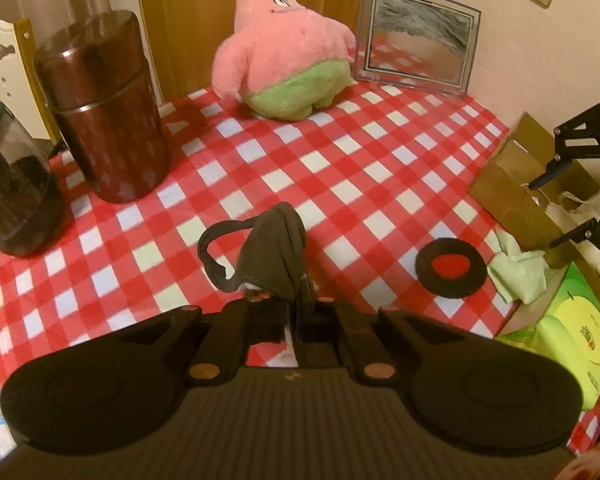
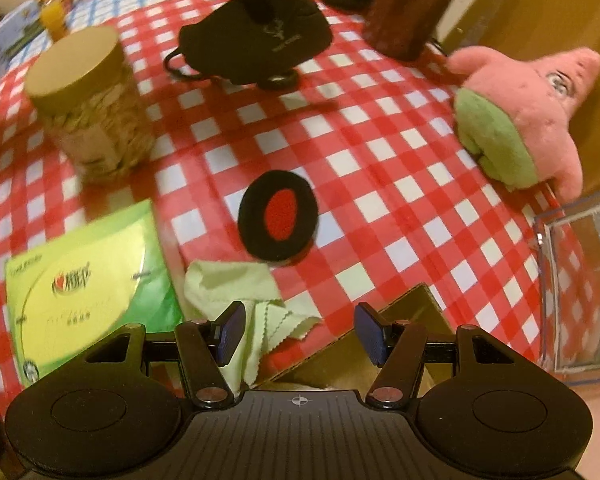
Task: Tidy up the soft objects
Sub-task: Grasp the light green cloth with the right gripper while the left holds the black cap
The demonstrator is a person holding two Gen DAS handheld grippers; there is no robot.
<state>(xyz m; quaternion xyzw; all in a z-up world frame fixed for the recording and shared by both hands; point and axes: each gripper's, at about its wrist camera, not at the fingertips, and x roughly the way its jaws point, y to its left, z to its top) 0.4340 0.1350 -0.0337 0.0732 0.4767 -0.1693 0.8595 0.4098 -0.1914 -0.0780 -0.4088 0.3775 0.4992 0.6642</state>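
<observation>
**Inspector:** Begin with the largest item, taking the cardboard box (image 2: 340, 356) as reference.

**Assistant:** The checked tablecloth (image 1: 340, 168) carries everything; the box sits at its edge. The pink starfish plush (image 1: 284, 52) stands well away from the box, at the far side against the wooden panel, apparently not yet dealt with. The brown canister (image 1: 104, 108) is farther still and is hard goods, so I judge it outside the task.

**Inspector:** The cloth items?

**Assistant:** A dark fabric mask (image 1: 272, 252) with ear loops is pinched in the left gripper (image 1: 296, 308), whose jaws are clamped tight on it. It hangs bunched and raised off the cloth, well apart from the box, probably so it can be carried over. A black felt ring (image 2: 278, 216) lies flat near the box. A pale green wipe (image 2: 256, 300) lies crumpled just beside the box's corner.

**Inspector:** The right gripper (image 2: 296, 334)?

**Assistant:** Its jaws stand apart, empty, above the box corner and the wipe. I judge it is waiting to take the wipe.
</observation>
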